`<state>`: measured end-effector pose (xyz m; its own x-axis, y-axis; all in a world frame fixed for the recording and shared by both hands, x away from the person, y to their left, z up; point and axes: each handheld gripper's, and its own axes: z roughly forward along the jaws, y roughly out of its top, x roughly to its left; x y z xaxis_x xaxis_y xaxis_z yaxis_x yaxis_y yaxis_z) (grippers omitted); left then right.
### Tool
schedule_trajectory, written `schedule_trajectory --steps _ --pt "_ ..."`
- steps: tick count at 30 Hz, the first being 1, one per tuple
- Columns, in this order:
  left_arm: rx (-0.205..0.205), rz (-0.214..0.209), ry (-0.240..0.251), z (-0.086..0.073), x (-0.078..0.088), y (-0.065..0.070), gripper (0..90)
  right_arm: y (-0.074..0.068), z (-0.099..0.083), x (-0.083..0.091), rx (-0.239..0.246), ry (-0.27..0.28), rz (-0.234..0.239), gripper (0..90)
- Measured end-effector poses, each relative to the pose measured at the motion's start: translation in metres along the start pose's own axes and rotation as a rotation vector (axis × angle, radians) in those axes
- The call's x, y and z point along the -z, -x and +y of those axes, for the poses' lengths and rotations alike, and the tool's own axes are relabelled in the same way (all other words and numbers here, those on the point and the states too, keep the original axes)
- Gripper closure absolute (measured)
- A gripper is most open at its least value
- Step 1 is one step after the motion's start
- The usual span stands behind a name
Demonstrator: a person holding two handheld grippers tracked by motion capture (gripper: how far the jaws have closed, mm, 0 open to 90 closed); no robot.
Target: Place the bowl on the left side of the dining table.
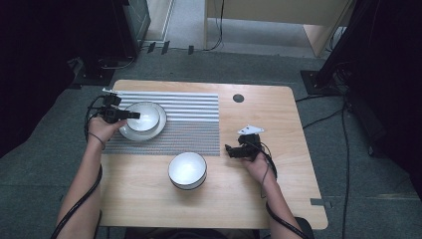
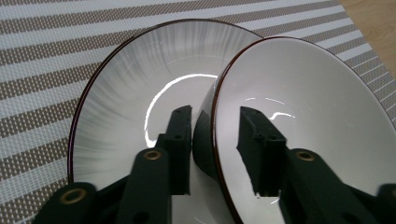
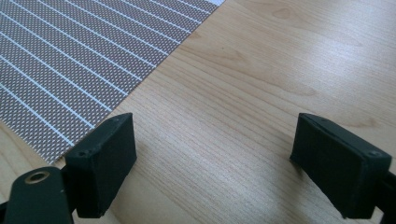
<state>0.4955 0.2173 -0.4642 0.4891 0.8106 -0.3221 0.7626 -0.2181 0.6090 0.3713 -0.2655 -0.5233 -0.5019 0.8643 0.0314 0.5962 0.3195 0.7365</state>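
- Where the striped woven placemat (image 1: pixel 189 117) begins, the left gripper (image 1: pixel 130 115) straddles the rim of the small white ceramic bowl (image 1: pixel 145 116) resting in the wider white plate (image 1: pixel 157 129), jaws loosened, seemingly releasing it there.
- Mid-counter (image 1: pixel 278 114), a second white bowl (image 1: pixel 187 170) waits; its underside is hidden.
- The right gripper (image 1: pixel 230 150) idles, jaws apart, empty.
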Motion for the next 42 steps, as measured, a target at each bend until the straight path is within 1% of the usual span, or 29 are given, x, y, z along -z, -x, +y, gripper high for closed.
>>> schedule_trajectory --steps 1,2,3,6,7,10,11,15,16,17,20,26,29,33,38,41,42 --pt "-0.002 0.000 0.003 0.000 0.001 0.001 53.0 0.000 0.000 0.000 0.001 0.000 0.000 13.0" --pt "-0.005 0.003 0.005 0.000 0.002 0.001 53.0 0.000 0.000 0.000 0.001 0.000 0.000 13.0" --pt "-0.008 0.005 0.007 0.000 0.003 0.002 49.8 0.000 0.000 0.000 0.002 0.000 0.000 13.0" --pt "-0.026 0.005 0.016 -0.001 0.005 0.005 44.0 0.000 0.000 0.000 0.004 -0.002 -0.001 13.0" --pt "-0.026 0.009 0.019 0.000 0.007 0.006 41.7 0.000 0.000 0.000 0.005 -0.001 -0.001 13.0" --pt "-0.024 0.007 0.019 0.000 0.009 0.008 40.0 0.000 0.000 0.000 0.005 -0.001 -0.001 13.0" --pt "-0.023 0.006 0.016 0.000 0.010 0.008 37.9 0.000 0.000 0.000 0.004 -0.001 -0.001 13.0" --pt "-0.023 0.009 -0.001 -0.001 0.012 0.011 37.1 0.000 0.000 0.000 0.004 -0.001 0.000 13.0" --pt "-0.025 0.011 -0.001 -0.001 0.013 0.012 37.3 0.000 0.000 0.000 0.004 -0.001 0.000 13.0" --pt "-0.026 0.018 0.009 -0.002 0.014 0.013 37.3 0.000 0.000 0.000 0.004 -0.001 0.000 13.0" --pt "-0.023 0.004 0.007 -0.003 0.017 0.014 38.3 0.000 0.000 0.000 0.004 -0.001 0.000 13.0" --pt "-0.028 0.003 -0.003 -0.004 0.022 0.018 37.3 0.000 0.000 0.000 0.005 -0.001 0.000 13.0" --pt "-0.020 0.003 0.004 -0.004 0.025 0.019 37.7 0.000 0.000 0.000 0.004 -0.001 0.000 13.0" --pt "-0.032 0.017 0.007 -0.004 0.030 0.023 38.5 0.000 0.000 0.000 0.005 -0.002 0.000 13.0" --pt "-0.029 0.006 0.018 -0.003 0.038 0.026 38.1 0.000 0.000 0.000 0.005 -0.001 -0.001 13.0" --pt "-0.036 0.006 0.018 -0.003 0.042 0.029 37.6 0.000 0.000 0.000 0.004 -0.002 0.000 13.0" --pt "-0.037 -0.002 0.016 -0.002 0.043 0.030 37.6 0.000 0.000 0.000 0.005 -0.002 0.000 13.0"
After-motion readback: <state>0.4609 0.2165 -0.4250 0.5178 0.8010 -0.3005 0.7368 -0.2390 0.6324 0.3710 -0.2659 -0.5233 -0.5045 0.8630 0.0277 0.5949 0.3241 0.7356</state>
